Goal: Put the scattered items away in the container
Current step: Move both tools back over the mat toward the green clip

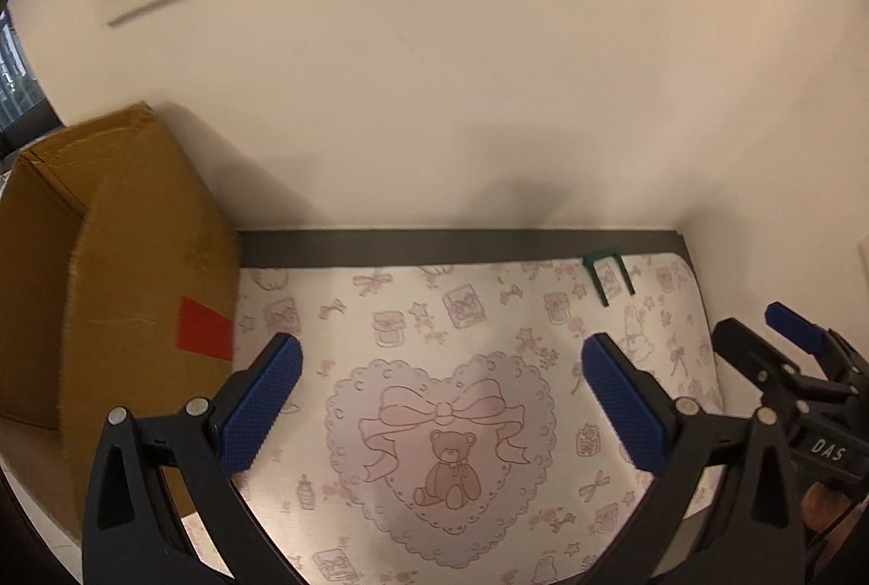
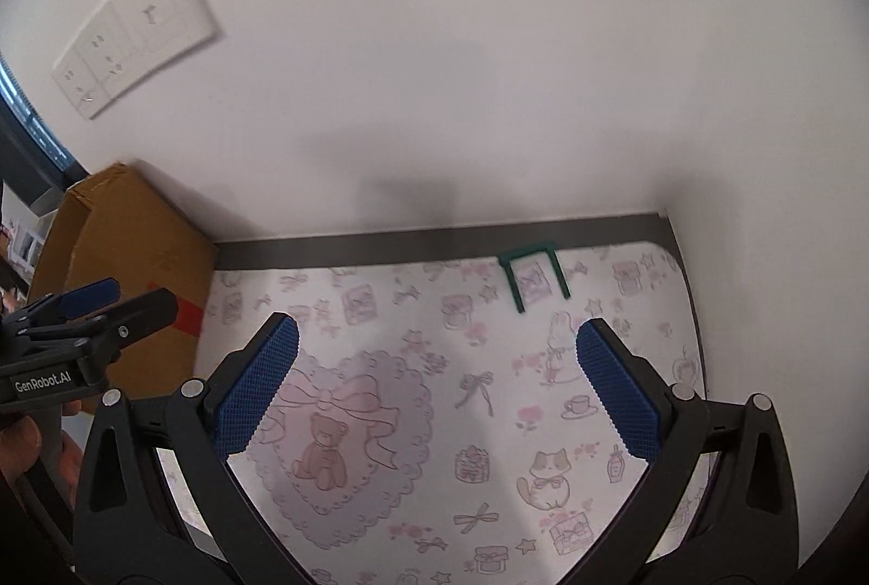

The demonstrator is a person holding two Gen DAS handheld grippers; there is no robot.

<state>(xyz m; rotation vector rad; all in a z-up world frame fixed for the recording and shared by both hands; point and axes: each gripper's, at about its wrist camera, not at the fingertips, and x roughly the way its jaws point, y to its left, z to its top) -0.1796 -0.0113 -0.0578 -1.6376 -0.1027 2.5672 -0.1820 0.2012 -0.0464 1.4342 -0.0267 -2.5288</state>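
Both tongs hang above a bench covered with a pink patterned mat [image 1: 489, 302] showing a teddy bear inside a lacy heart. The left tongs [image 1: 441, 400] stand wide apart with nothing between their blue ribbed pads [image 1: 260, 400]; the heart print shows in the gap. The right tongs [image 2: 437, 387] are likewise spread wide and hold nothing, their blue pads [image 2: 619, 395] over the mat's right half.

A small green U-shaped clip [image 2: 535, 278] lies flat on the mat near its far edge, just in front of the dark strip [image 2: 434, 240] that runs along the foot of the white wall [image 2: 489, 69]. It sits beyond the right tongs, well apart from them, with its two legs pointing toward the camera.

A brown cardboard box [image 1: 125, 259] stands at the left end of the bench against the wall, with a red patch [image 1: 203, 329] on the side that faces the mat. What lies inside it cannot be told. White wall sockets [image 2: 130, 36] hang high on the left.
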